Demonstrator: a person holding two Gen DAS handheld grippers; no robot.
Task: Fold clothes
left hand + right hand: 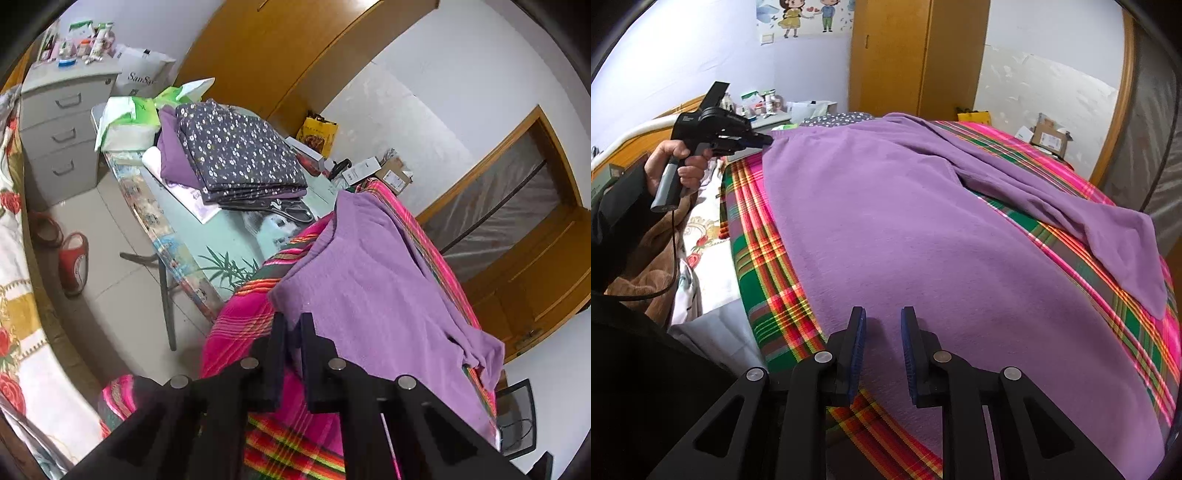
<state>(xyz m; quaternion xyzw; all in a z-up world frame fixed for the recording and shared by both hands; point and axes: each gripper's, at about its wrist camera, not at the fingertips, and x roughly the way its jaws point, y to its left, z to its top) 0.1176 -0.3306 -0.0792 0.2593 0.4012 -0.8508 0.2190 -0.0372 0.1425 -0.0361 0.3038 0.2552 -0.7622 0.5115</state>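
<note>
The garment (894, 229) is plain lilac purple. It lies on a plaid cloth (764, 258) of pink, green, red and yellow stripes. The folded cloth (236, 155) is dark grey-purple with small white flowers. The slippers (74, 258) are red, the cabinet (62, 125) grey.

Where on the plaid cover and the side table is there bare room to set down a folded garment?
Bare plaid cover runs beside the purple garment, and between its body and sleeve. On the table, a patch lies before the folded stack. Its far end is crowded with packets and boxes.
</note>
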